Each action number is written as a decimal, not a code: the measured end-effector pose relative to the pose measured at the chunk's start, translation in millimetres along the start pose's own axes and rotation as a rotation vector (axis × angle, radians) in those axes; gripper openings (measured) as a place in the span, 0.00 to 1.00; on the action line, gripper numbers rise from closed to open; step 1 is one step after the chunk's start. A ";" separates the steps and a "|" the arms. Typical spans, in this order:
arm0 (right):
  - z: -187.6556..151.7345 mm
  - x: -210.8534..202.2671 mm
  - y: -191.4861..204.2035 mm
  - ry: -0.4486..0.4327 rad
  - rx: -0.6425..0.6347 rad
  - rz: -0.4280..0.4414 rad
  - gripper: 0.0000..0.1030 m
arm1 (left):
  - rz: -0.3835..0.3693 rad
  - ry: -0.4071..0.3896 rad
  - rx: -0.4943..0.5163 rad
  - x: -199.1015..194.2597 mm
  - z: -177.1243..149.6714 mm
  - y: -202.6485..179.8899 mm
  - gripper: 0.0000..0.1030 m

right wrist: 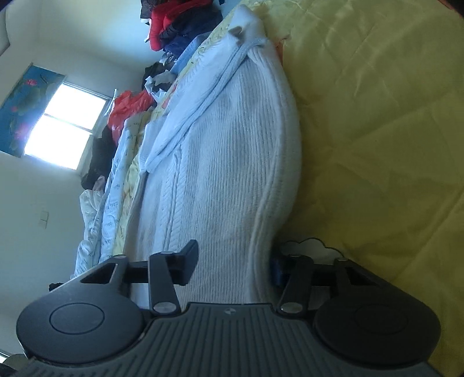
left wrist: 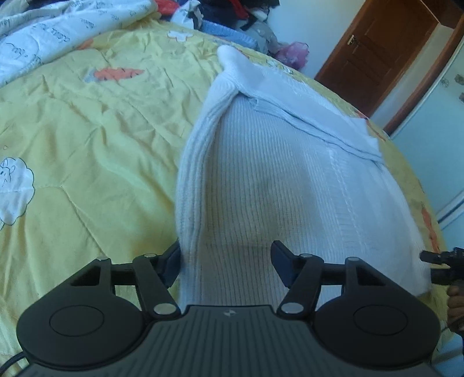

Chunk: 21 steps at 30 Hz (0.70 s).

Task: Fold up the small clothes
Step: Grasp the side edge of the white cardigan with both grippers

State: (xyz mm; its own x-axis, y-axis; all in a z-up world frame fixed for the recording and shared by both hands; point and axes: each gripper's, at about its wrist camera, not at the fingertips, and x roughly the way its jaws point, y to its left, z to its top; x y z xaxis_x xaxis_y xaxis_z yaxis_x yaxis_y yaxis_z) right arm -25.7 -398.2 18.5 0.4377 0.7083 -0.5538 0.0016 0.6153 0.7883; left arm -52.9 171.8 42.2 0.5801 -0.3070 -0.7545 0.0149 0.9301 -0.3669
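Your white sweater [left wrist: 261, 179] lies folded on the yellow quilt [left wrist: 87, 150], bare quilt open to its left, clothes piled [left wrist: 232, 14] at the far edge by a door [left wrist: 377, 52], and your left gripper [left wrist: 224, 261] and right gripper [right wrist: 232, 261] each straddle its near hem, half-spread, grip unclear.

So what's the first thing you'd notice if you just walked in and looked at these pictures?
The big white knitted sweater lying in the middle of the bright yellow quilt. The left gripper and the right gripper each have its near edge between their fingers. Behind it, a messy pile of clothes sits at the far end of the bed.
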 end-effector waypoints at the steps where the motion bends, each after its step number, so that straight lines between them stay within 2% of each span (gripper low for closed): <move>1: 0.3 1.7 0.0 0.003 -0.005 0.002 0.45 | 0.001 0.008 0.010 -0.7 -0.1 -0.4 0.57; 3: 1.3 4.7 -0.5 0.005 -0.008 0.013 0.44 | 0.004 0.016 0.025 -1.4 -1.2 -0.7 0.55; 5: 2.2 8.6 -2.8 0.012 0.005 0.033 0.41 | 0.008 0.018 0.026 -1.2 -1.8 -1.4 0.54; 6: 3.9 12.0 -5.1 0.017 0.018 0.047 0.37 | 0.014 0.016 0.025 -1.0 -2.3 -2.4 0.50; 7: 4.8 15.0 -7.8 0.024 0.032 0.060 0.26 | 0.025 0.014 0.026 -0.9 -2.8 -3.1 0.45; 8: 5.0 17.9 -10.4 0.032 0.044 0.060 0.23 | 0.041 0.016 0.023 0.5 -1.2 -2.1 0.29; 9: 5.2 19.0 -13.6 0.035 0.054 0.063 0.21 | 0.059 0.021 0.015 0.3 -0.9 -0.7 0.19; 10: 5.0 18.1 -15.6 0.033 0.058 0.071 0.20 | 0.063 0.029 0.005 0.0 -0.5 2.3 0.16; 13: 3.8 12.5 -15.6 0.028 0.050 0.066 0.20 | 0.049 0.054 -0.022 -3.8 -0.8 8.9 0.15; 16: 3.5 8.4 -12.2 0.021 0.025 0.036 0.19 | 0.060 0.065 0.003 -5.6 -2.6 4.4 0.14; 17: 3.3 7.0 -11.3 0.016 0.024 0.037 0.18 | 0.064 0.065 0.006 -5.9 -2.3 3.2 0.11; 21: 3.9 0.2 0.0 -0.012 -0.016 0.054 0.15 | 0.047 0.027 -0.005 -13.0 1.5 0.8 0.09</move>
State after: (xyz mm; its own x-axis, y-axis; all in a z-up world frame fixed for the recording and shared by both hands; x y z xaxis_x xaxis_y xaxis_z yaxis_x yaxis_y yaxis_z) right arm -22.0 -399.4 19.5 0.4476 0.7367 -0.5069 -0.0369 0.5816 0.8126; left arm -59.2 176.8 52.6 0.5578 -0.2682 -0.7854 -0.0162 0.9426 -0.3334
